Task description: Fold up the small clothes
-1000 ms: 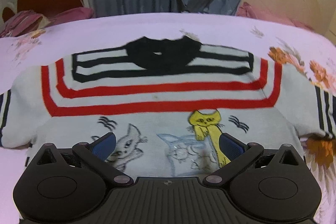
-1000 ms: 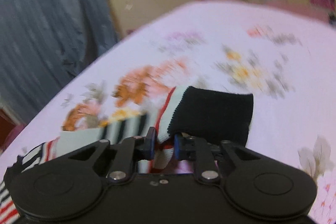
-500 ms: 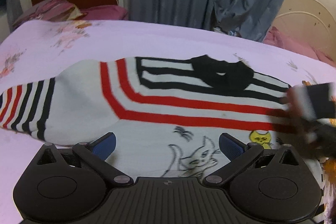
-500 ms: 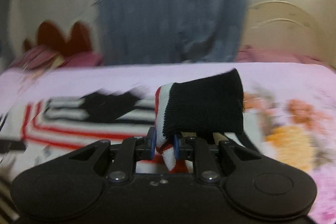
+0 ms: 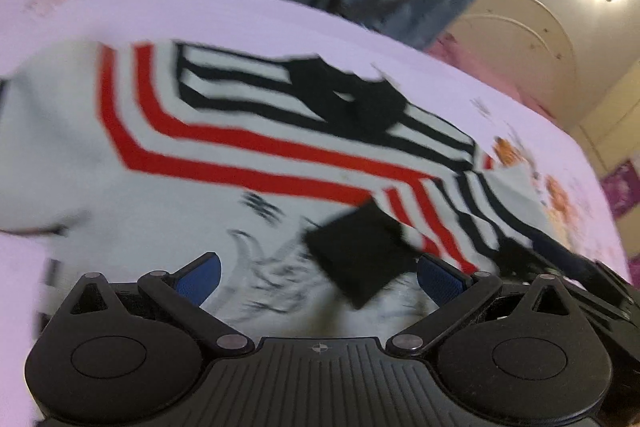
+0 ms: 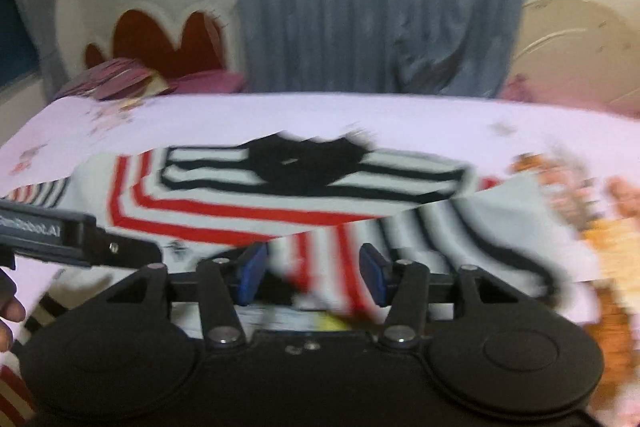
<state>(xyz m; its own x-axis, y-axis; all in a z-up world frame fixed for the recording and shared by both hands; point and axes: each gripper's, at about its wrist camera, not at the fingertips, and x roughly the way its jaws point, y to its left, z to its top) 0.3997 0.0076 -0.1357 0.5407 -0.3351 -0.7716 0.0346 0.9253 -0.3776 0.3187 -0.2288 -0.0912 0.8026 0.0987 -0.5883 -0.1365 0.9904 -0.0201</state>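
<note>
A small white sweater with red and black stripes and a black collar lies flat on the bed. Its right sleeve is folded across the front, and the black cuff rests on the cat drawings. My left gripper hovers open just in front of the hem with nothing between its blue pads. My right gripper is opening. The striped sleeve lies loose between its pads, and neither pad presses on it.
The sweater lies on a pale pink floral bedsheet. Beyond it are pink pillows, a red heart-shaped headboard and a grey-blue curtain. A hand shows at the left edge of the right wrist view.
My right gripper swung left, carrying the sleeve from the bed's side over the sweater's front, then parted its jaws off the cuff. The left gripper shifted sideways along the hem and stayed open.
</note>
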